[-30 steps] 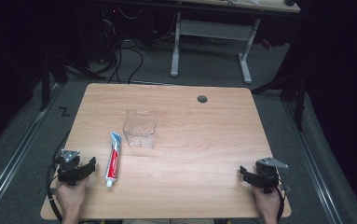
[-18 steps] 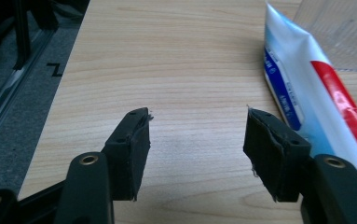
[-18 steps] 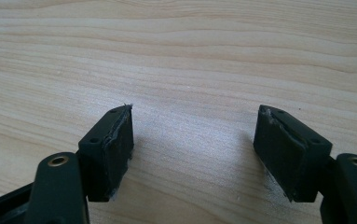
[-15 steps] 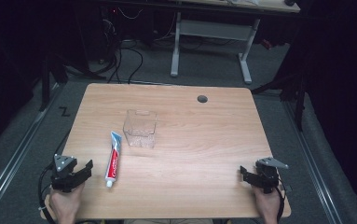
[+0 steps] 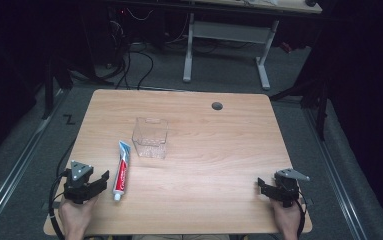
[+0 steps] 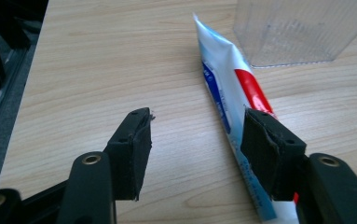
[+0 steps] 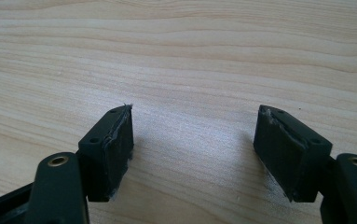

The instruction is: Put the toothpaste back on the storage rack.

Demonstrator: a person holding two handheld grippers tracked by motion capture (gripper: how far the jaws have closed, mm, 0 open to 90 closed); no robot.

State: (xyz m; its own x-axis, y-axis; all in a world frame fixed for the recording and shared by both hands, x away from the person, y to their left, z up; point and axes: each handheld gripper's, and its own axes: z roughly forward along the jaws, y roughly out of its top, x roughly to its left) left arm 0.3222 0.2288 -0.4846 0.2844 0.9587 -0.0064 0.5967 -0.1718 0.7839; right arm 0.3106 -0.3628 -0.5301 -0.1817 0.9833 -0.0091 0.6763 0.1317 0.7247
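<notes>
The left gripper [image 6: 197, 135] has its jaws spread wide with nothing between them but bare wood. Its right jaw stands over the near part of the tube [image 6: 232, 93], hiding part of it; whether it touches the tube cannot be told. The left jaw is well off to the side over the tabletop [image 6: 97, 56]. In the high view this gripper [image 5: 99, 181] sits near the front left corner of the tabletop [image 5: 204, 150], held in a hand [image 5: 76, 217] that comes in from the bottom edge, with a cable trailing off the edge.

The tube [image 5: 121, 164] lies flat just beside that gripper, white with red and blue print, its cap end toward the person and its crimped end toward the box [image 5: 151, 137]. The box is clear and open-topped, standing upright near the middle of the tabletop; the tube's far end lies just beside its near left corner [image 6: 297, 32].

The right gripper [image 7: 192, 140] also has its jaws wide apart, holding nothing, over plain wood grain. In the high view it [image 5: 260, 186] rests near the front right corner, well apart from tube and box, held by the other hand [image 5: 286, 220].

A dark round hole [image 5: 217, 106] sits near the far edge of the tabletop.
</notes>
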